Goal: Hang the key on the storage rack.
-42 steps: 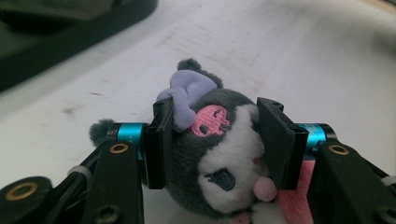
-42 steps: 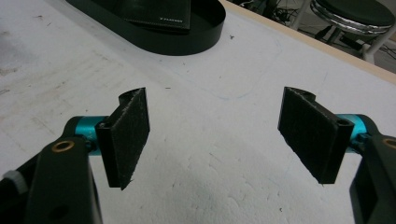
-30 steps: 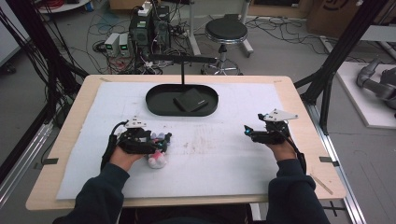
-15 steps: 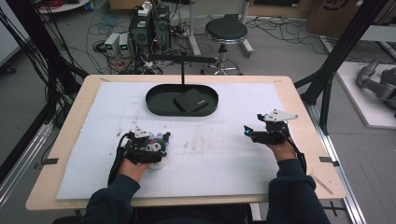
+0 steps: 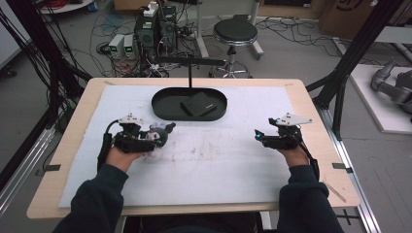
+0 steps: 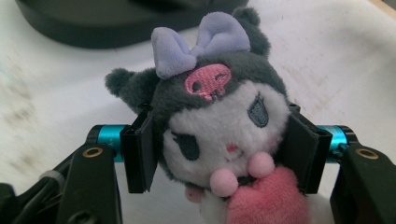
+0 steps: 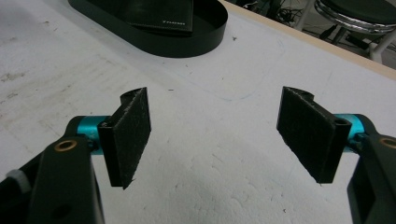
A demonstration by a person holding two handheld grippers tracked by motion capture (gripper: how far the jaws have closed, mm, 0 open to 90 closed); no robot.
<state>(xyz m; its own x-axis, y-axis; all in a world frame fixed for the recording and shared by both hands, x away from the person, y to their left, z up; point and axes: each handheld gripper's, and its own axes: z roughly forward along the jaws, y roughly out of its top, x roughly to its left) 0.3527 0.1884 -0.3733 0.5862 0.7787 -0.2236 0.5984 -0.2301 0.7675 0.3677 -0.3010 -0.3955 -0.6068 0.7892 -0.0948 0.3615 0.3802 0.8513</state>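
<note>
Left gripper (image 6: 219, 154): jaws, just closing, pinch the plush toy (image 6: 219, 116) by its head, holding it off the tabletop (image 5: 218, 165) to carry
Right gripper (image 7: 219, 135): jaws spread, idle
Tray (image 5: 165, 104): likely destination, holding a wallet (image 5: 198, 104)

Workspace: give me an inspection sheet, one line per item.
Surface: wooden table under a white mat, smudged brown near the middle.
Job's things: plush toy, dark grey and white with a lilac bow, gripped by its head and lifted off the mat.
Clutter: black oval tray at the far side, holding a black wallet.
Grippers: left tongs have just closed, pads pressing both sides of the toy's head; right tongs wide open, nothing between them, just above the mat.
Cables: a black cable loops from the left tongs.
Surroundings: stool, electronics boxes and loose wires on the floor beyond the table; black frame posts.
</note>
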